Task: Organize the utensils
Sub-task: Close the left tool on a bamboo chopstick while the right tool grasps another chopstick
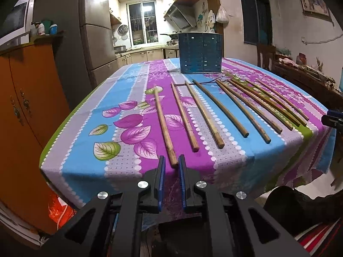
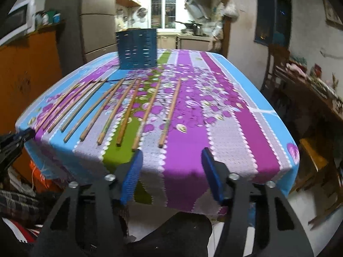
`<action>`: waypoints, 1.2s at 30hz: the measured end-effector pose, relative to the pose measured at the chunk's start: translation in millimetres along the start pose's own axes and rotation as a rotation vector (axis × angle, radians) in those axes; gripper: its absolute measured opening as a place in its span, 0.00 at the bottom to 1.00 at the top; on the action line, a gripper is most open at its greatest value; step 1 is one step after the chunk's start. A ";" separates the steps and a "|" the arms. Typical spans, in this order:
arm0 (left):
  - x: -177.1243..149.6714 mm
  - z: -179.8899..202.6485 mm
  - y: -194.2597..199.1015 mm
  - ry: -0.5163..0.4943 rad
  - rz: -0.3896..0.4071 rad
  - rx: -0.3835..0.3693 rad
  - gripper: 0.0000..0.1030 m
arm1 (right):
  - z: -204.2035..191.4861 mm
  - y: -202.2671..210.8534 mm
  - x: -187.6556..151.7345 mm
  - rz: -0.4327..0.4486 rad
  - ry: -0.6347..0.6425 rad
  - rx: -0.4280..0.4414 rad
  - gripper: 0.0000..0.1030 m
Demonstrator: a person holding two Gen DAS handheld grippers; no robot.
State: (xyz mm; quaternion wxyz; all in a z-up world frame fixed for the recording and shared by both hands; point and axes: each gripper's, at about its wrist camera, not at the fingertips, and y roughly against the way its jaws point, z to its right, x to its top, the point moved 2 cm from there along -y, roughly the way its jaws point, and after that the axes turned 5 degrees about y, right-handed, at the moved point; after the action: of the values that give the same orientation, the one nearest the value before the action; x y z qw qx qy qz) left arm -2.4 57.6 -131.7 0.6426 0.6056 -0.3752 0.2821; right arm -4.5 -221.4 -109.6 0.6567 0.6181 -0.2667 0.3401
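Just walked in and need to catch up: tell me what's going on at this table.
A person with a gripper in each hand is sorting chopsticks laid in a row on the flowered tablecloth. The left gripper has closed on the near end of the leftmost chopstick. The right gripper is open, with the rightmost chopstick ending just beyond its fingertips. The blue utensil holder stands upright at the table's far end.

Tablecloth (image 1: 120, 90): blue, purple, grey and green stripes with purple leaves. Chopsticks (image 1: 164, 123) tan, some perhaps darker. Holder (image 1: 200, 52) blue. Pads (image 2: 131, 175) blue.
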 end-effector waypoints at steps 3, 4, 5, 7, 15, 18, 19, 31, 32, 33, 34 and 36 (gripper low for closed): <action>0.4 -0.6 -2.9 0.013 0.005 -0.004 0.14 | -13.7 -2.0 1.9 0.025 0.071 0.003 0.33; -0.3 -0.7 -2.9 0.016 0.008 -0.006 0.14 | -16.1 -2.7 2.4 0.031 0.081 0.005 0.28; -0.1 -0.7 -3.7 0.013 0.013 -0.004 0.14 | -19.2 -4.4 2.6 0.035 0.093 0.011 0.24; -0.5 0.2 -4.2 0.008 0.022 -0.001 0.13 | -22.1 -7.9 2.1 0.037 0.099 0.022 0.18; -0.7 -0.5 -6.3 0.013 0.043 -0.002 0.08 | -27.2 -15.4 2.3 0.043 0.102 0.049 0.12; 0.1 0.3 -6.8 0.009 0.046 -0.002 0.08 | -30.7 -19.1 5.2 0.050 0.109 0.059 0.12; 0.3 1.0 -6.8 0.004 0.048 -0.001 0.08 | -31.8 -20.9 5.5 0.051 0.110 0.060 0.12; -1.6 3.4 -5.8 -0.016 0.049 -0.002 0.08 | -53.5 -29.4 14.7 0.063 0.158 0.139 0.12; -1.6 3.5 -5.8 -0.016 0.049 -0.002 0.08 | -55.2 -33.0 14.8 0.055 0.161 0.136 0.12; -1.7 3.6 -5.7 -0.017 0.049 -0.002 0.08 | -56.2 -36.5 14.9 0.046 0.163 0.130 0.12; -1.8 3.7 -5.6 -0.017 0.049 -0.001 0.08 | -56.8 -39.8 14.4 0.036 0.163 0.131 0.12; -1.7 3.6 -5.7 -0.015 0.048 -0.002 0.08 | -55.3 -41.8 14.2 0.034 0.144 0.140 0.12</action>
State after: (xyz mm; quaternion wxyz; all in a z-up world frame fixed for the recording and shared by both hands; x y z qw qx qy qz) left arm 0.8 53.5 -136.4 0.6332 0.5978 -0.3950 0.2925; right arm 33.0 -165.0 -130.2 0.6234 0.6318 -0.2049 0.4125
